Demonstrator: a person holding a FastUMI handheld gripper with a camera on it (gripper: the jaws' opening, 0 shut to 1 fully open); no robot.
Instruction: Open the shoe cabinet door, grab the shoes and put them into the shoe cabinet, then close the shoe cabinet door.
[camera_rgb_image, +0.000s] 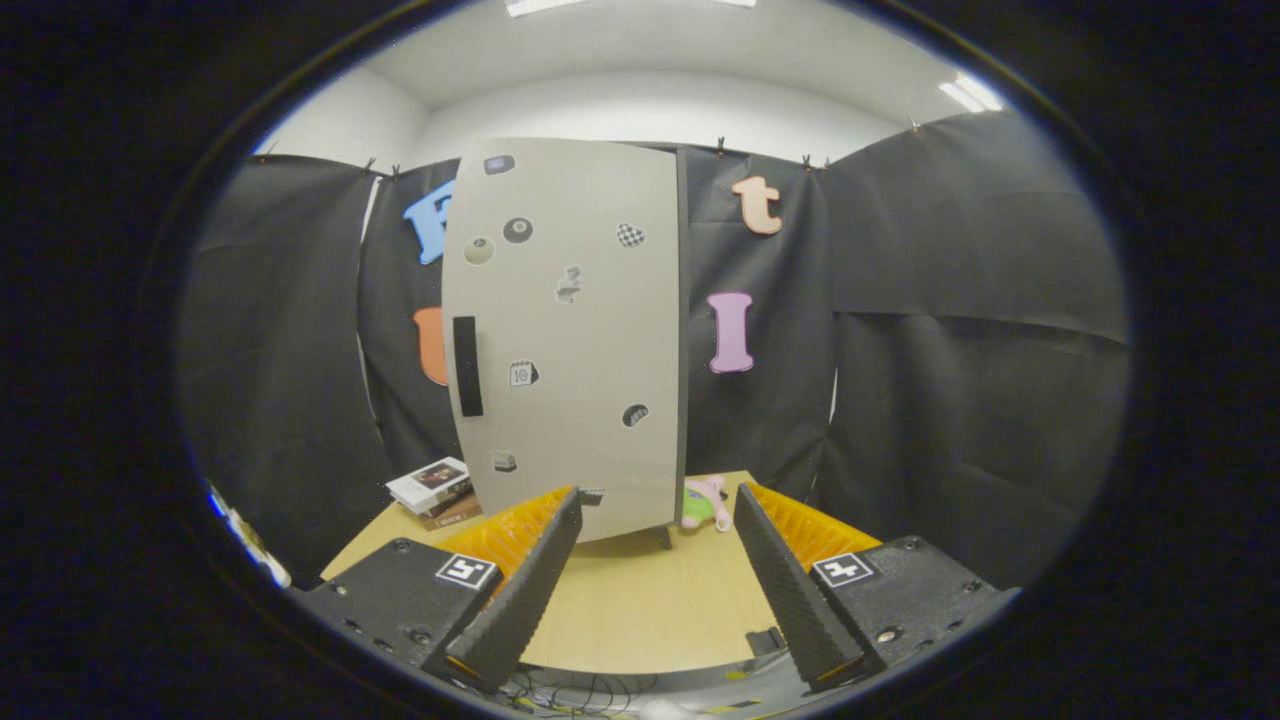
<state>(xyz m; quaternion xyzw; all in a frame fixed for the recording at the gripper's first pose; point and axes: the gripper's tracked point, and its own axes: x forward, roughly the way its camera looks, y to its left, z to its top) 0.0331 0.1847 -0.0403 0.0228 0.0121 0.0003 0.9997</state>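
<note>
Shoe cabinet (575, 340) stands upright on the wooden table (640, 610) in the centre of the frame, just beyond the fingertips; we see its pale grey door (590, 450) closed, with a dark vertical handle (467, 366) near the door's left edge and several small stickers (518, 230) scattered over the front; what those stickers depict is too small for us to tell. The cabinet's right side shows as a thin dark edge; its inside is hidden behind the door.

Our gripper (655, 505) sits at the bottom of the frame with its two fingers spread wide apart and nothing between them but bare tabletop; the left fingertip lies over the cabinet's lower left corner in the picture, though we cannot tell whether it touches.

Right of the cabinet's foot, near the right finger, a small pink and green soft thing (705, 503) lies on the table, partly hidden by the cabinet; we cannot say what it is. Lower left of the cabinet, a stack of flat boxes or books (435, 490) rests at the table's far left corner; its lower part is cut off by the left finger. Some thin cables (570, 688) show at the very bottom, below the table's near edge.
</note>
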